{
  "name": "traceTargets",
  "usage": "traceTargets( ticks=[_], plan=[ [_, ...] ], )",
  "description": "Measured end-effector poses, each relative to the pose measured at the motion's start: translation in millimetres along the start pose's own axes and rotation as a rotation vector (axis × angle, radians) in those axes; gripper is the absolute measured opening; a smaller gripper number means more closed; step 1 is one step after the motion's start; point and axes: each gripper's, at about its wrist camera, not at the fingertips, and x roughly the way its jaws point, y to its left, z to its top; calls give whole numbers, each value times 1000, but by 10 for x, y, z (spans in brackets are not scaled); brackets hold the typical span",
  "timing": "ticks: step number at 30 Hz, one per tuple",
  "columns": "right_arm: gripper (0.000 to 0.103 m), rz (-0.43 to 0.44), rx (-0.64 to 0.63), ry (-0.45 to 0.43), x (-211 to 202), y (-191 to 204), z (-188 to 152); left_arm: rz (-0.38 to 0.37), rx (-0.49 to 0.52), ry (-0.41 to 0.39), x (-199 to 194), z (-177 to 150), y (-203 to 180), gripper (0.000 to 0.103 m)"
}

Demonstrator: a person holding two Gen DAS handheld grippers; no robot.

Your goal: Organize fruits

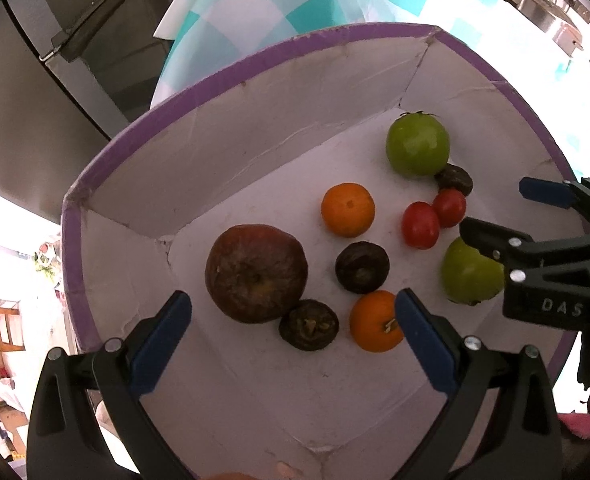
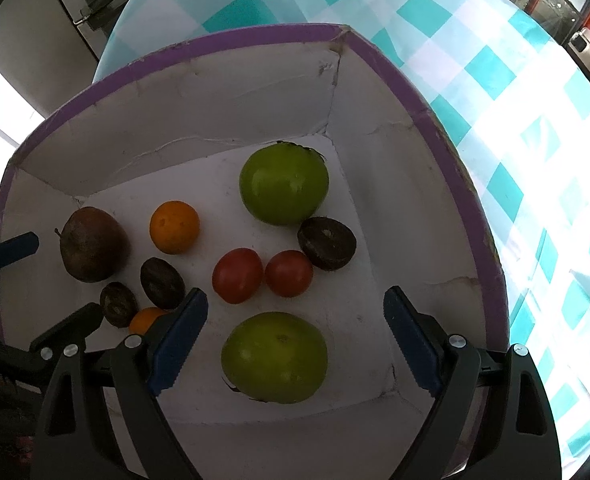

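Observation:
A white box with a purple rim (image 1: 215,80) (image 2: 435,128) holds the fruit. In it lie a big brown fruit (image 1: 256,273) (image 2: 94,249), two oranges (image 1: 348,209) (image 1: 375,321), two red tomatoes (image 1: 420,225) (image 2: 237,275), two green fruits (image 1: 418,145) (image 2: 274,357) and three small dark fruits (image 1: 361,267). My left gripper (image 1: 293,338) is open and empty above the brown fruit and a dark fruit (image 1: 309,329). My right gripper (image 2: 295,334) is open and empty over the near green fruit; it also shows in the left wrist view (image 1: 495,212).
The box stands on a table with a teal and white checked cloth (image 2: 515,160). A grey refrigerator (image 1: 75,60) is behind the table at the left. Metal kitchenware (image 1: 543,8) shows at the far right.

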Motion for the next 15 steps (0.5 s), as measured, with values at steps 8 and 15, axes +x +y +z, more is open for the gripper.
traceTargets(
  ticks=[8,15],
  plan=[
    [87,40,4,-21,-40,-6,-15,41,-33,-17,-24,-11,55,101],
    [87,172,4,-179,-602,-163,-269,243,-42,-88,-229,-65,-113,101]
  ],
)
